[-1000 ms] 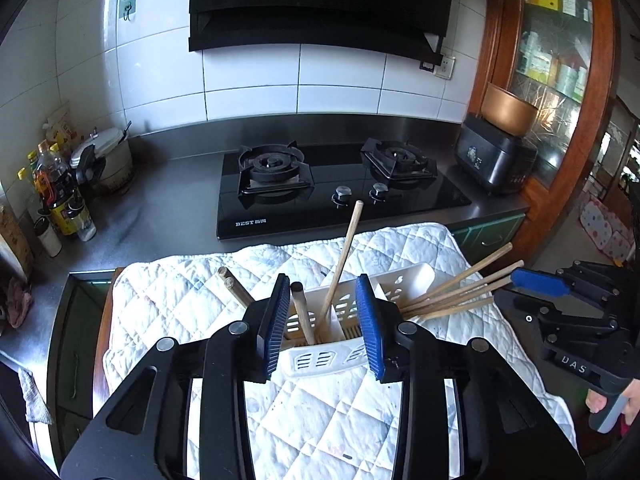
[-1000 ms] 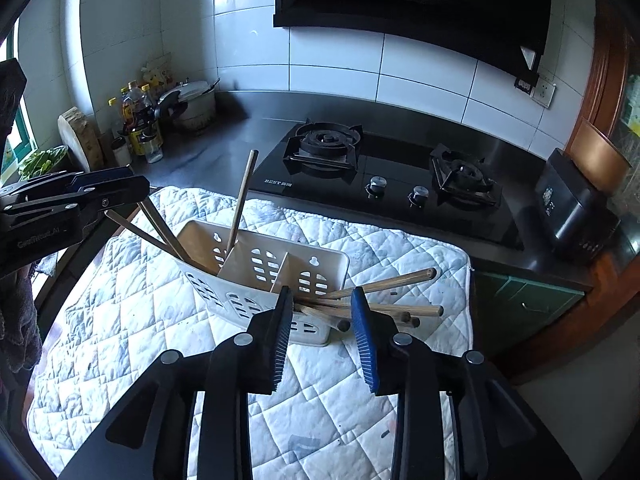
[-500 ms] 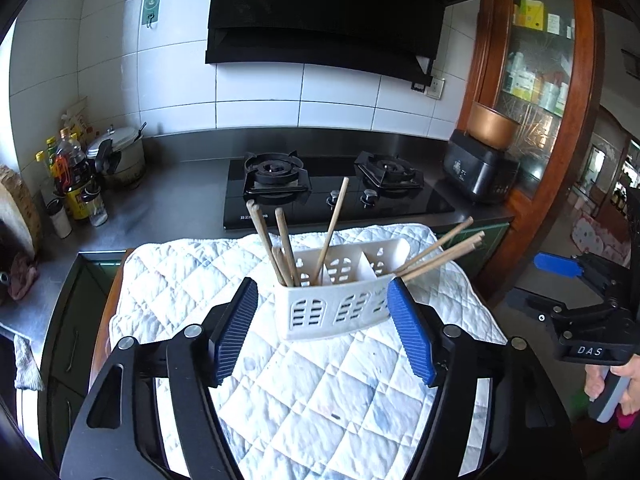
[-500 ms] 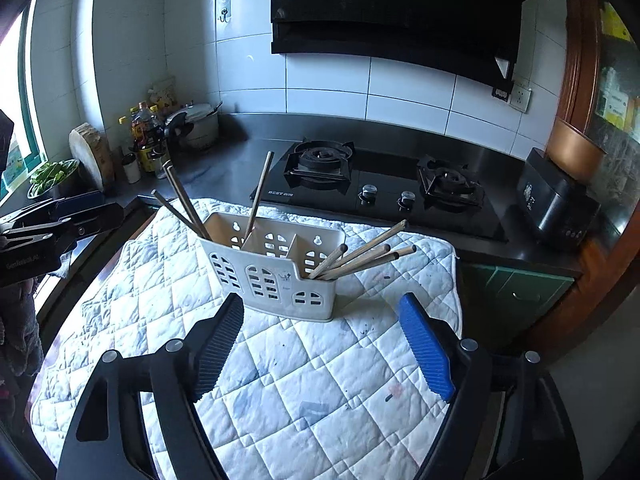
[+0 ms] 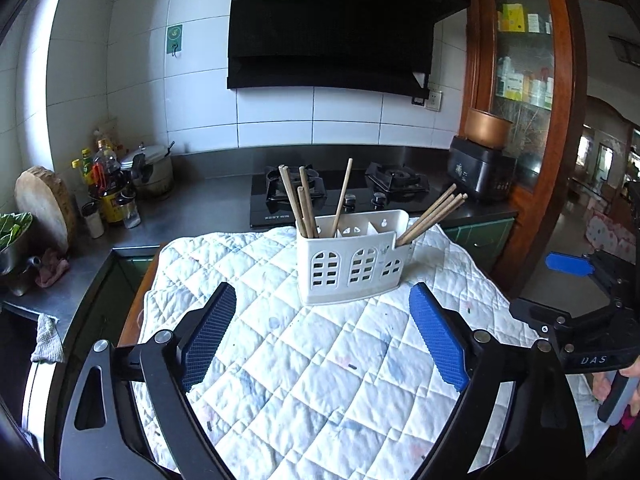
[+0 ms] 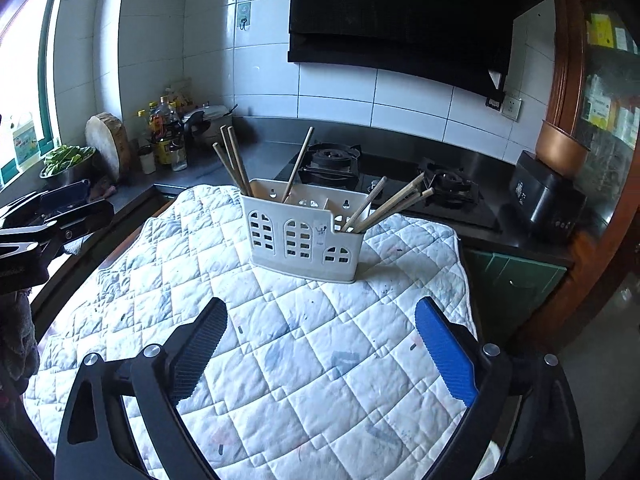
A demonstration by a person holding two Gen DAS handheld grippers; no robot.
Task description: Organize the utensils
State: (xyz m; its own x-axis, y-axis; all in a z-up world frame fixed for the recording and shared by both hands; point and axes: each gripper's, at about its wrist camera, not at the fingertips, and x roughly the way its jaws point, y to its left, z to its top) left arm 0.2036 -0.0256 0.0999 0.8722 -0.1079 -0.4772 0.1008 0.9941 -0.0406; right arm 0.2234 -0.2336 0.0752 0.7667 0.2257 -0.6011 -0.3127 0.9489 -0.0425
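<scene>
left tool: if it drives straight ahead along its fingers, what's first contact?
Probably the quilted cloth: the left tool is open, empty and pitched down at it. A shallower line would meet the white utensil holder with its chopsticks. Depth is unclear.

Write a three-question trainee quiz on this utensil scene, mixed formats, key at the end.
1. True or false: the left gripper holds a chopstick.
2. What does the white utensil holder stand on? A) the stove B) the quilted cloth C) a plate
3. Fill in: the holder's middle compartment holds ___ chopstick(s).

Key
1. False; both it and the right gripper have just been opening, nothing between the jaws.
2. B, the quilted cloth.
3. One.
</scene>
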